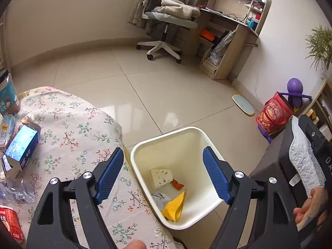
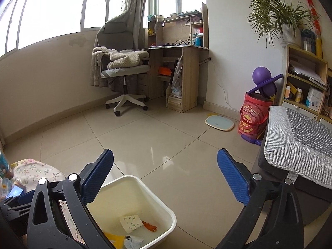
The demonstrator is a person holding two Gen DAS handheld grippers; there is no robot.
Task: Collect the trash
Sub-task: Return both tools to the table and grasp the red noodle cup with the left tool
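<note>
Left gripper (image 1: 164,174) wide and empty above bin (image 1: 145,145); right gripper (image 2: 166,178) likewise. Drop step looks done; next, reaching back for carton (image 1: 21,147) on table (image 1: 78,128).

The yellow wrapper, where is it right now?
In the left wrist view the yellow wrapper lies inside the white bin, near its front corner, beside crumpled paper.

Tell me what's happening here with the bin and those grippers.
A person is clearing trash with a handheld gripper in each hand. Both the left gripper and right gripper are open and empty above the white bin, which already holds a paper cup and a yellow wrapper. Cartons remain on the floral-covered table.
</note>
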